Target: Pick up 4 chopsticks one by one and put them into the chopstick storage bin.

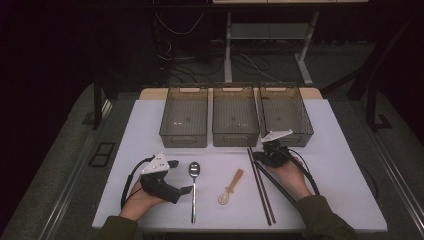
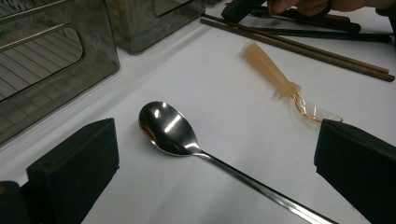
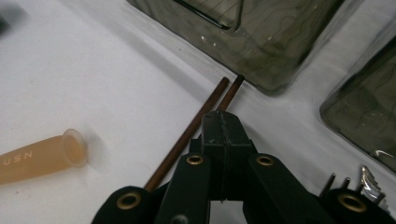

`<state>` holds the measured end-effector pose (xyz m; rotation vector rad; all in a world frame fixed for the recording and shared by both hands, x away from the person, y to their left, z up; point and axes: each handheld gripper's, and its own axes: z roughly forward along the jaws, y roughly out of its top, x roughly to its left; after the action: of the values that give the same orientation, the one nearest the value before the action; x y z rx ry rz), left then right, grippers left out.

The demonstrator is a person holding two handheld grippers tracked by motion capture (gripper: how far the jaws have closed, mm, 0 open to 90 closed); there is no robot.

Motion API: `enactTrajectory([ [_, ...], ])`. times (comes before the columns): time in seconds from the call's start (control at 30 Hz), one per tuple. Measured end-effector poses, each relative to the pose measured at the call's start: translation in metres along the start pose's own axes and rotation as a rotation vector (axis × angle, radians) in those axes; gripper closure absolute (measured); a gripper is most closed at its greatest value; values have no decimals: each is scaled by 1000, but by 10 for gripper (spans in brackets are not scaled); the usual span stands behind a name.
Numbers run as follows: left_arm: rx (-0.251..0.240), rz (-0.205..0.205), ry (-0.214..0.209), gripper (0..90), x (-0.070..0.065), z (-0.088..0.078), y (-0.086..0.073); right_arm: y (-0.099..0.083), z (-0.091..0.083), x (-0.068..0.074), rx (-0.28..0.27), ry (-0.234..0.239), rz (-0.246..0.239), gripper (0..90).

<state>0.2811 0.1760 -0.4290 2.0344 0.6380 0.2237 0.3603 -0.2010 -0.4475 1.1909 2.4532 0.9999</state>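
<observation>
Right tool (image 3: 223,154) hides the chopsticks' (image 3: 212,105) middle.

Three grey bins (image 1: 235,120) walled off the counter's (image 1: 125,150) far edge, while the metal spoon (image 1: 193,172), amber spoon (image 1: 231,187) and chopsticks (image 1: 261,185) left open lanes of bare counter between them.

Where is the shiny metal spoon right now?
In the high view, the shiny metal spoon lies on the white table, between the left gripper and the small orange plastic spoon.

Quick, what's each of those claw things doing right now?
Left gripper: open, holding nothing, spoon lying between its jaws.
Right gripper: shut, empty, over the chopsticks.
</observation>
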Motion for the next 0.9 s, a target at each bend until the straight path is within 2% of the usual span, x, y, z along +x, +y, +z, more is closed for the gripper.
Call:
enactTrajectory([
  [0.6,3,0,0,0,1,0,0,5,7,6,-12,10,-22,900],
  [0.9,1,1,1,0,1,0,-1,9,10,5,-6,8,-11,900],
])
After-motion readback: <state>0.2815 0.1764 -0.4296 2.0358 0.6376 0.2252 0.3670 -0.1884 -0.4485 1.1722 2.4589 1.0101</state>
